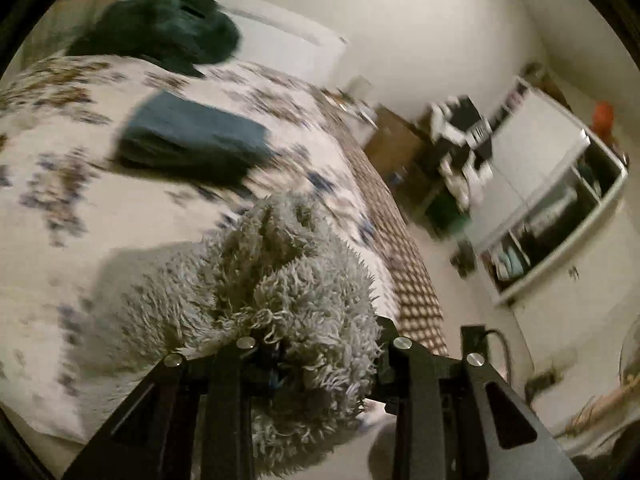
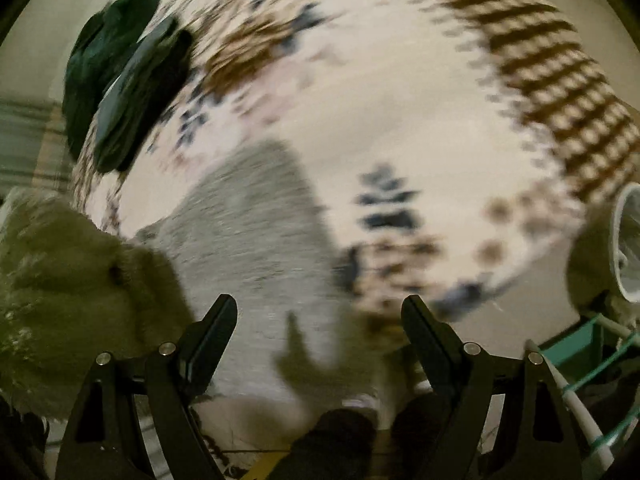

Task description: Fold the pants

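Shaggy grey pants (image 1: 280, 300) bunched in left gripper (image 1: 320, 360), right gripper (image 2: 320, 320) spread empty

I see grey shaggy pants (image 1: 280, 280), a white floral bedspread (image 1: 60, 208) and dark blue folded cloth (image 1: 192, 140).

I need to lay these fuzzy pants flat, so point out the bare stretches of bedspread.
The widest free patch of floral bedspread lies ahead of the open right tongs, between the grey fuzzy pants and the checkered border. A smaller one sits left of the folded blue garment. The far end is crowded by that garment and a dark green pile.
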Demonstrator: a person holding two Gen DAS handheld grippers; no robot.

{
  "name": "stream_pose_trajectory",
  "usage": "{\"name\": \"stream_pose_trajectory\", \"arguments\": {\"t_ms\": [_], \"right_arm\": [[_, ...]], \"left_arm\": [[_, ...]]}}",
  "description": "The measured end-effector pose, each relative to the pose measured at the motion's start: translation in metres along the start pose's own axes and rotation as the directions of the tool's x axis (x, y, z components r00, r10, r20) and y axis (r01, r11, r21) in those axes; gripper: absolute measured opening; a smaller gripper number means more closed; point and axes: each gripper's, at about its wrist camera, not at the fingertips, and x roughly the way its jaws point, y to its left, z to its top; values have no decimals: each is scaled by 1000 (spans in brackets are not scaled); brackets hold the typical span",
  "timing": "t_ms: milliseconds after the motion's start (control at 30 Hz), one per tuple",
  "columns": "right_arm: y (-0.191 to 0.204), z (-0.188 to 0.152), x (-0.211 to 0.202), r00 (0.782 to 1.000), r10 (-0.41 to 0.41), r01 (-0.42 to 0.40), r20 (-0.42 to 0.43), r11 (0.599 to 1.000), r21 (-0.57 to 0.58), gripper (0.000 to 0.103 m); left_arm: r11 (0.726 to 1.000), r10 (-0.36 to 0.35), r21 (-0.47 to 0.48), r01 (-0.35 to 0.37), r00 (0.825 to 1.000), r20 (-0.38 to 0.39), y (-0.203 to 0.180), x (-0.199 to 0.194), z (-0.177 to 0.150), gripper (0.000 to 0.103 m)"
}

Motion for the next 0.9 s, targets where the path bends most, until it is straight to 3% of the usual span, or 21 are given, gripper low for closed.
{"name": "stream_pose_trajectory", "arguments": {"t_ms": [167,267,300,333,400,433,500,567,667,700,800,900], "right_arm": [[-66,2,-25,999,-49,47,20,995,85,86],[-93,3,-35,997,-66,62,26,991,115,86],[-99,4,-38,997,-69,65,29,991,120,86],[-105,4,-41,997,-70,66,33,990,122,86],[-111,4,-43,997,-62,57,37,991,121,86],[-110,4,-42,998,-52,47,40,992,116,89],[-107,5,-38,999,-11,7,44,994,107,95],[-98,7,-30,998,48,-52,38,994,98,96],[-73,18,-12,989,148,-149,22,987,62,97],[-64,22,-6,984,175,-176,13,983,50,98],[-37,40,27,964,265,-264,-38,964,31,98],[-21,57,68,957,254,-247,-141,967,62,98]], "left_arm": [[996,26,88,-11,986,-166,-45,74,-39,28],[988,89,148,-37,926,-366,-52,122,-69,38],[989,85,145,-28,913,-400,-53,127,-75,40],[989,78,147,-19,909,-410,-53,124,-80,44],[988,69,152,-7,911,-407,-56,117,-76,90],[990,54,143,4,915,-399,-59,109,-69,94],[995,8,99,32,924,-382,-55,89,-50,95],[998,9,68,16,933,-359,-38,79,-39,95],[996,87,17,-85,951,-298,6,56,-8,95],[989,143,-2,-150,947,-287,29,50,4,95],[957,267,-27,-290,910,-317,84,57,21,95],[927,342,-24,-375,869,-358,127,69,28,95]]}}
